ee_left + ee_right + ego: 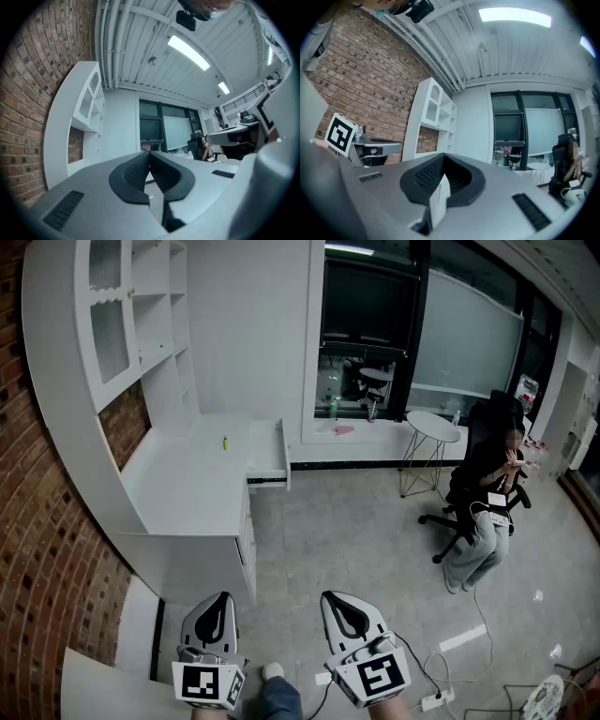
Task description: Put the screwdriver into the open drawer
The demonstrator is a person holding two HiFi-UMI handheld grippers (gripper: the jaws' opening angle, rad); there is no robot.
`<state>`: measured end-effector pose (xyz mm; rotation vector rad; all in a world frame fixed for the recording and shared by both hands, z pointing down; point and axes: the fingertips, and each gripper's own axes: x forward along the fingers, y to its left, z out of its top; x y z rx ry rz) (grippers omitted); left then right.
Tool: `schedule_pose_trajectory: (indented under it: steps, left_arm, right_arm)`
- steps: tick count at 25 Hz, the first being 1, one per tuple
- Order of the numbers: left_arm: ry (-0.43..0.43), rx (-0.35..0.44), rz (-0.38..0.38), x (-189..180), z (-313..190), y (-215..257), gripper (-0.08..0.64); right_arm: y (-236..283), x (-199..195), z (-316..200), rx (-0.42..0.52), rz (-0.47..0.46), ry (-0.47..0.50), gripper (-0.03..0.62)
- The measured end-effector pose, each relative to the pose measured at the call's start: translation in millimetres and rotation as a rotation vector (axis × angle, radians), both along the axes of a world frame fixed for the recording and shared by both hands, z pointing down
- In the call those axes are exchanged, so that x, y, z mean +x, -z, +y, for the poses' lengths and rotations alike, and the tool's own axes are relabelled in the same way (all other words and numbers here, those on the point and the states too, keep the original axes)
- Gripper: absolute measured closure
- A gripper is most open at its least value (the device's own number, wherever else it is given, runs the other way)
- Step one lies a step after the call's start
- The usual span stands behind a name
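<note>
two claws closed and empty, screwdriver lying on the desk

both claws are held low at the near edge of the head view, side by side and pointed level toward the room. the left claw (222,597) is seen with its jaws pressed together, and nothing is held between them. the right claw (330,597) is seen the same way in its own view, with its dark ribbed pads (425,174) met at the tip and nothing gripped.

the screwdriver (225,442), small and yellow, is found lying on the white desk (178,486), well apart from both claws. it is placed to the left of the open drawer (281,451) and is not touching it. the drawer is pulled out at the far right end of the desk, and what it holds cannot be made out from here.

a white shelf unit (122,315) is set on the desk against a brick wall (42,521) at the left of the head view. farther to the right, a small round table (433,426) is stood near the dark windows. a person (487,488) is seated just beside it on an office chair (448,514), well away from the desk.
</note>
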<state>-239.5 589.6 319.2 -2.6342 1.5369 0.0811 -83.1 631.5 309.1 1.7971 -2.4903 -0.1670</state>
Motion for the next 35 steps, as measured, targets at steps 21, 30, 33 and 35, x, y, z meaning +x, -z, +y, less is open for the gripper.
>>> schedule_pose_trajectory:
  steps: [21,30,33,35]
  left_arm:
    - [-0.013,-0.022,0.033,33.5,-158.0,-1.2,0.548]
    - [-0.07,-0.011,0.092,37.6,-266.4,1.7,0.548]
    - [-0.076,-0.02,0.086,41.4,-283.0,-1.5,0.548]
    - [-0.077,-0.023,0.085,42.0,-292.9,-3.1,0.548]
  right_arm:
    - [8.8,36.5,-143.9,0.01,0.007,-0.003,0.581]
    - [8.8,34.7,-248.2,0.008,0.044,-0.044,0.581]
    - [3.7,41.1,-265.0,-0.015,0.029,-0.059,0.581]
    - [0.7,45.7,-276.6,-0.022,0.013,-0.068,0.581]
